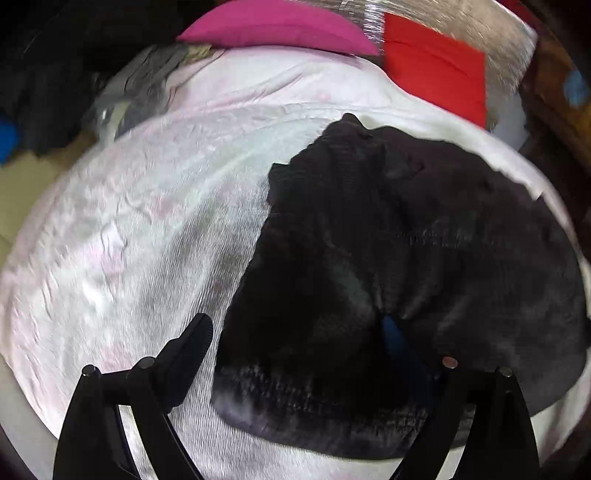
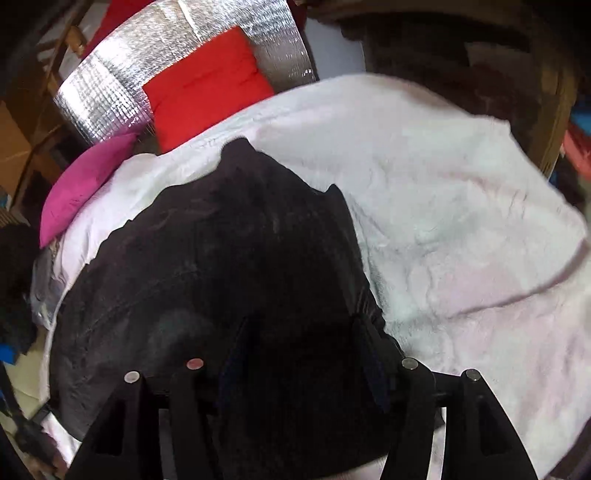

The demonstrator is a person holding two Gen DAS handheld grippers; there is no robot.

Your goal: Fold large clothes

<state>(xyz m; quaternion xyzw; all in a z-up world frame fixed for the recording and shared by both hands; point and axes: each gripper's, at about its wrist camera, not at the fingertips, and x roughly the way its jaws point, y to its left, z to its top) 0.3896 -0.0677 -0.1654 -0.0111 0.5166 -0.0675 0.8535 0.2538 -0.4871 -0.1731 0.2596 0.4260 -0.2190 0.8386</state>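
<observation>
A large black garment (image 1: 406, 266) lies spread on a white bed cover (image 1: 147, 221). It also shows in the right wrist view (image 2: 229, 266) on the same cover (image 2: 461, 206). My left gripper (image 1: 299, 343) is open above the garment's near left edge; its left finger (image 1: 188, 347) is over the white cover and its right finger is over the black cloth. My right gripper (image 2: 303, 354) is open just over the garment's near part, with dark cloth between the fingers; no grip on the cloth shows.
A magenta pillow (image 1: 280, 26) and a red pillow (image 1: 436, 74) lie at the bed's far end against a silver foil sheet (image 2: 122, 92). Grey clothes (image 1: 147, 81) sit at the far left. Wooden furniture (image 2: 554, 85) stands beyond the bed's right edge.
</observation>
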